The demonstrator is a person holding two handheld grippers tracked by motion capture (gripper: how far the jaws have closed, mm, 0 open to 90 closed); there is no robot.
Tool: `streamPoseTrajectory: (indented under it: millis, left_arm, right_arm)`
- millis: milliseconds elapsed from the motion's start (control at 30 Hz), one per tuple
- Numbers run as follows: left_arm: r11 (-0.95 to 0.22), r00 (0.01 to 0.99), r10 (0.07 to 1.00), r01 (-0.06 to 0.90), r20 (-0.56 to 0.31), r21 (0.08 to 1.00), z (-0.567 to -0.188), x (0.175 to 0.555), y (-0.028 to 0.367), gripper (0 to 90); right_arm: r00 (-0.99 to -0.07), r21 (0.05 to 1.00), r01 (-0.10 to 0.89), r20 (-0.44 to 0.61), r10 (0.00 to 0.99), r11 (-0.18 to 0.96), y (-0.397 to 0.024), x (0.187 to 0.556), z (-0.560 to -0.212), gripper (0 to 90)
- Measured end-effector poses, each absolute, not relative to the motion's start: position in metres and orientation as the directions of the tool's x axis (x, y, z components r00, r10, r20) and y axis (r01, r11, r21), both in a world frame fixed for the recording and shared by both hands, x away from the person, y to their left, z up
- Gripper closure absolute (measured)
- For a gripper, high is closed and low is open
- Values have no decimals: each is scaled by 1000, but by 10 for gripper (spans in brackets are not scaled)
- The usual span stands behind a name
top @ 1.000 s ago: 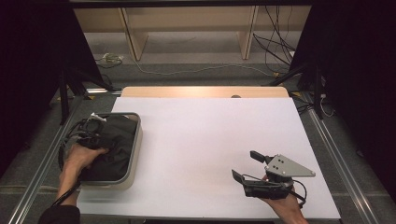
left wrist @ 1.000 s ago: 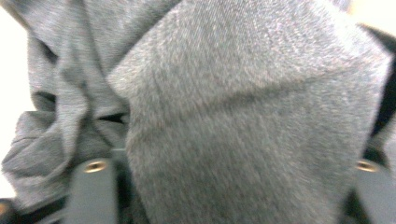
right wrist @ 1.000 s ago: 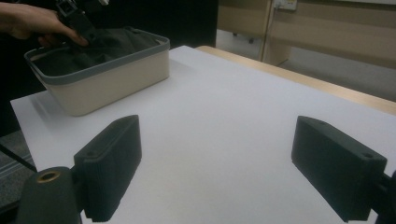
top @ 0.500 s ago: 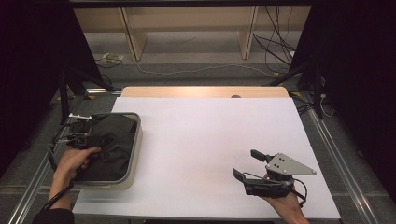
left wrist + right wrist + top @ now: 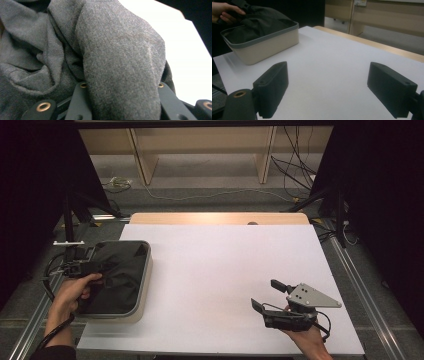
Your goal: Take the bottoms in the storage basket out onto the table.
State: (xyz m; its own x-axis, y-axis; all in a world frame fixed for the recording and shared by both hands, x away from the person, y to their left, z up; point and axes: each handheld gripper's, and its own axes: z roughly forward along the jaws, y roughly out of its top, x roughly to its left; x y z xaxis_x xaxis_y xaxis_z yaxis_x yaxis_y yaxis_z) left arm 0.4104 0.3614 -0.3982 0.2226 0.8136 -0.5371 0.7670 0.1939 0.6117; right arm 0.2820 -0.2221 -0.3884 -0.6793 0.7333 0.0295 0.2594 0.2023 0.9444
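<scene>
From above our side we look forward and down on the whole white table, the bin at left of frame. Our left gripper view sits almost against the dark cloth. Our right gripper view looks low across the table; the bin appears in its upper left, shared with the high view.

Cloth in bin, table's left
</scene>
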Motion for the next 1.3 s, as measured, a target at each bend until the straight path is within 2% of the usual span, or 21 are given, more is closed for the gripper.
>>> streamPoseTrajectory:
  millis: [167,333,567,1000,1300]
  left_arm:
    - [322,261,721,694,-641,645,-379,401,377,690]
    - [360,295,677,667,-674,653,-370,397,380,690]
    - [357,333,664,645,-669,676,-360,396,375,690]
    - [375,472,564,584,-677,720,-327,388,358,687]
    - [373,503,543,573,-672,730,-319,389,342,686]
  right_arm:
    - [-674,944,264,35,738,197,-224,282,-388,178]
    - [-671,943,267,34,741,198,-224,282,-388,178]
    - [-669,943,269,35,742,198,-224,282,-388,178]
    - [-667,946,259,31,744,193,-225,282,-388,178]
    - [-667,945,263,33,744,194,-225,281,-388,178]
